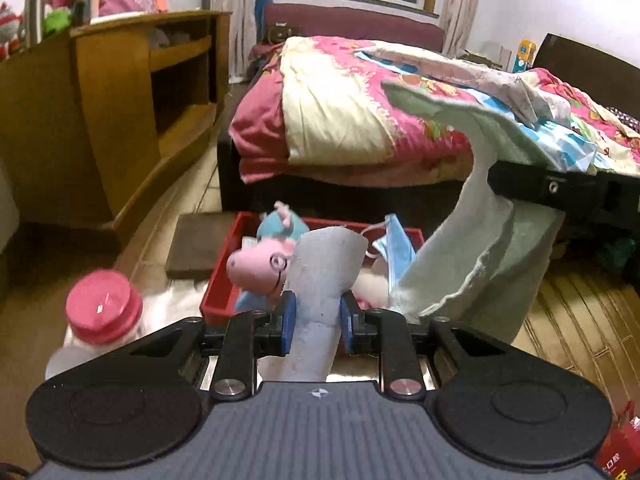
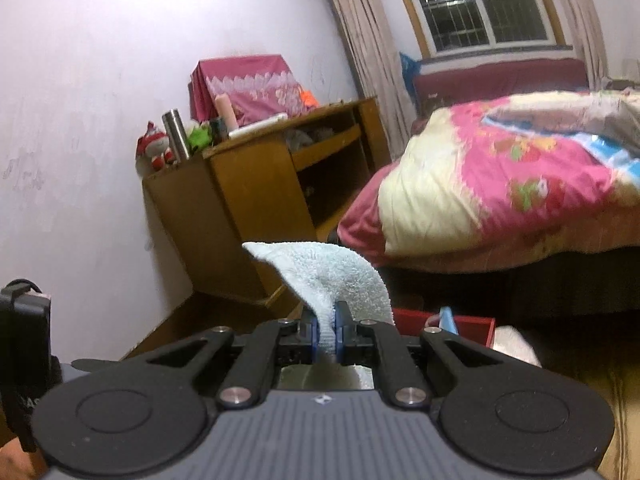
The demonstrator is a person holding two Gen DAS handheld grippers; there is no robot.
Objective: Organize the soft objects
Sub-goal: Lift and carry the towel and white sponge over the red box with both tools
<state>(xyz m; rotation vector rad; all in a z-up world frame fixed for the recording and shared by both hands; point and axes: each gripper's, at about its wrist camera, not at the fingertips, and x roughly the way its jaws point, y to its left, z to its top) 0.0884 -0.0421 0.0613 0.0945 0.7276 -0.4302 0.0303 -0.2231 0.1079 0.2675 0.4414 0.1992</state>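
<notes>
The left gripper (image 1: 318, 322) sits at lower centre of its frame, jaws clamped on cloth; the right gripper (image 2: 327, 330), likewise, pinches cloth tightly.

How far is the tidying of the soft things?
Done: a pink pig plush toy and a blue face mask lie in the red box. In hand: left gripper holds a grey cloth; right gripper holds a pale green towel. Left: boxing both.

- My bed (image 1: 360, 168) with its pink flowered quilt (image 1: 340, 92) fills the right.
- A wooden desk (image 1: 132, 120) stands left against the wall.
- A pink-lidded jar (image 1: 102, 312) sits near me.
- A barred window (image 2: 486, 8) behind.
</notes>
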